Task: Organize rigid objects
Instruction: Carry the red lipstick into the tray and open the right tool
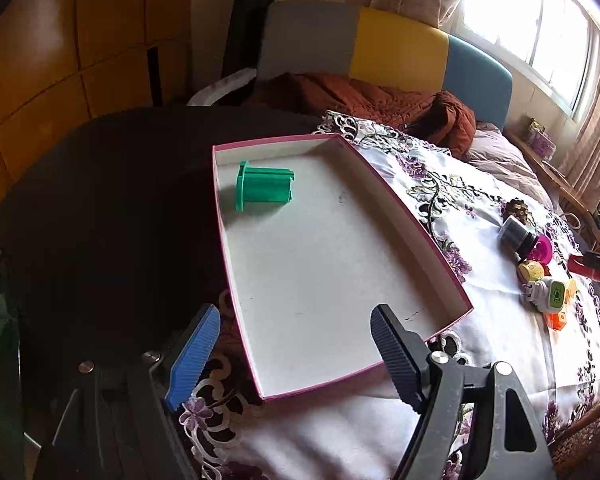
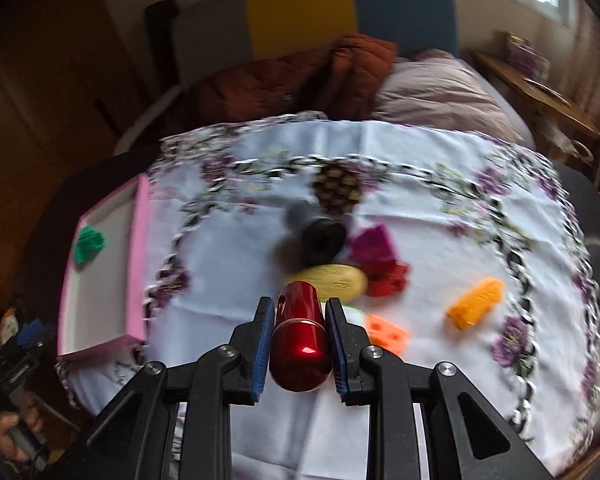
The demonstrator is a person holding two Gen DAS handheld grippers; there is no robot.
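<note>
**Red canister clamped on the right, left jaws wide over the tray**

Right gripper [image 2: 300,320]: jaws clenched on a glossy red canister [image 2: 300,344], lengthwise between the blue pads [image 2: 260,360], its narrow end pointing forward past the tips. Just ahead of the tips, a crowded cluster on the floral cloth [image 2: 420,152]: yellow oval piece [image 2: 332,280] nearest, red block [image 2: 390,278] touching its right side, magenta piece [image 2: 374,246] and dark cylinder [image 2: 320,236] behind, pine cone [image 2: 336,188] farthest. Right of the jaws, two orange pieces, one close [image 2: 388,336], one further out [image 2: 476,306], with bare cloth between them. Left of the jaws, open cloth up to the pink-rimmed tray [image 2: 140,256]. View blurred.

Left gripper [image 1: 296,344]: jaws released, spread wide, nothing between them, poised over the tray's near corner [image 1: 260,392]. Ahead, broad bare tray floor; green ribbed piece [image 1: 264,192] lying on its side in the far left corner, close to both walls. Tray partly on the cloth, partly on the dark worktop [image 1: 120,200]. Far right of the jaws, the same cluster well clear of the tray wall.
</note>
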